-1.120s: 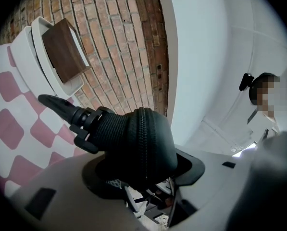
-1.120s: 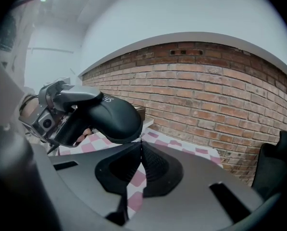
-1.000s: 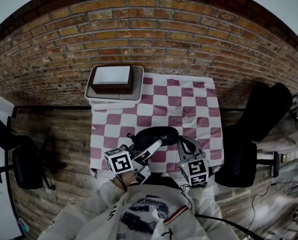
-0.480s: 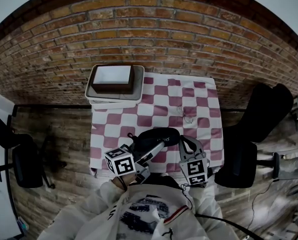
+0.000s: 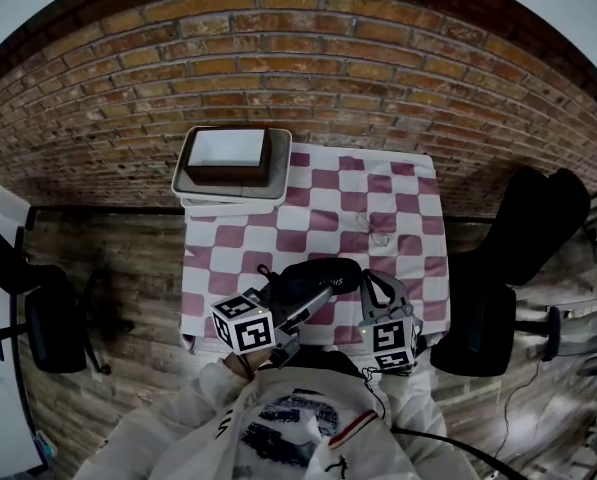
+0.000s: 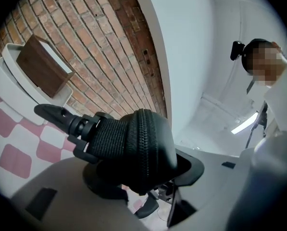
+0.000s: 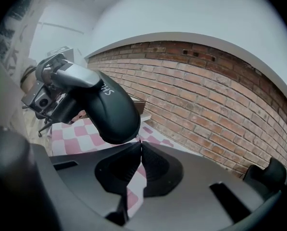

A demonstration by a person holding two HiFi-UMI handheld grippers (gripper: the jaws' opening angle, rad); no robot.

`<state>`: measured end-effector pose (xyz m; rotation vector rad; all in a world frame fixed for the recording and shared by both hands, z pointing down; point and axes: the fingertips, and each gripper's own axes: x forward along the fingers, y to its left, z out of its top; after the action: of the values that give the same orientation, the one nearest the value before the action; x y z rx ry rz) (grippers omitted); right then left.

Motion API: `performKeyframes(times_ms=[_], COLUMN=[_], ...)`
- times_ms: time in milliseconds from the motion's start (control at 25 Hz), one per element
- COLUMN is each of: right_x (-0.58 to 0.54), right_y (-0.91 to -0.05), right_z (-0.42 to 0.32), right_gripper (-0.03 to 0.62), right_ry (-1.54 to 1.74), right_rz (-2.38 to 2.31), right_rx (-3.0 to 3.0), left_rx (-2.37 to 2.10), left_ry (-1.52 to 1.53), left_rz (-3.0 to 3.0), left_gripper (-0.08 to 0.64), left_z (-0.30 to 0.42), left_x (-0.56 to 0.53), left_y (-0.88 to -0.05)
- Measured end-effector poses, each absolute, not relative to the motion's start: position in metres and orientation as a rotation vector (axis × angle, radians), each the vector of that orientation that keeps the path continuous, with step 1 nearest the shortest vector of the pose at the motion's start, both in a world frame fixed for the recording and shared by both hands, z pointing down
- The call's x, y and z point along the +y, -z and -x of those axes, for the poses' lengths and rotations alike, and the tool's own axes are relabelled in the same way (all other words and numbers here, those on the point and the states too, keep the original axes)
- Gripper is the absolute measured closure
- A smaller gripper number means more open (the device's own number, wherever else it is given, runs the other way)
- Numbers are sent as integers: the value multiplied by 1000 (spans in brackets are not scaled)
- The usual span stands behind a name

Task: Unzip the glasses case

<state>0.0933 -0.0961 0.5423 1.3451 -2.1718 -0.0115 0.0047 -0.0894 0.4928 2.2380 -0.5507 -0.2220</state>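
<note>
Desk (image 5: 410, 200) covered by a pink-and-white checked cloth (image 5: 323, 208), standing against a brick wall (image 5: 308, 68). At the desk's far left corner, a white tray (image 5: 182, 182) carries a brown box (image 5: 223, 177) with a white top. A small pale item (image 5: 378, 234) lies on the cloth near the middle; too small to identify. Wood-plank floor (image 5: 118, 258) surrounds the desk. A black office chair (image 5: 523, 238) stands just right of the desk; a second black chair (image 5: 43, 318) stands well apart to the left.
</note>
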Motion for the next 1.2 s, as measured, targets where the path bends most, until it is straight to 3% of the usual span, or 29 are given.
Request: performKeyframes(times_ms=[1200], right_x=[-95], right_y=[-549], right_z=[-97], right_gripper=[577], right_ry=[196], right_rz=[-1277], right_rx=[-2058], left_rx=[-527], left_ry=[-55], left_rz=[-2442], left_gripper=[318], left_z=[-18], left_x=[-75], left_y=[-504])
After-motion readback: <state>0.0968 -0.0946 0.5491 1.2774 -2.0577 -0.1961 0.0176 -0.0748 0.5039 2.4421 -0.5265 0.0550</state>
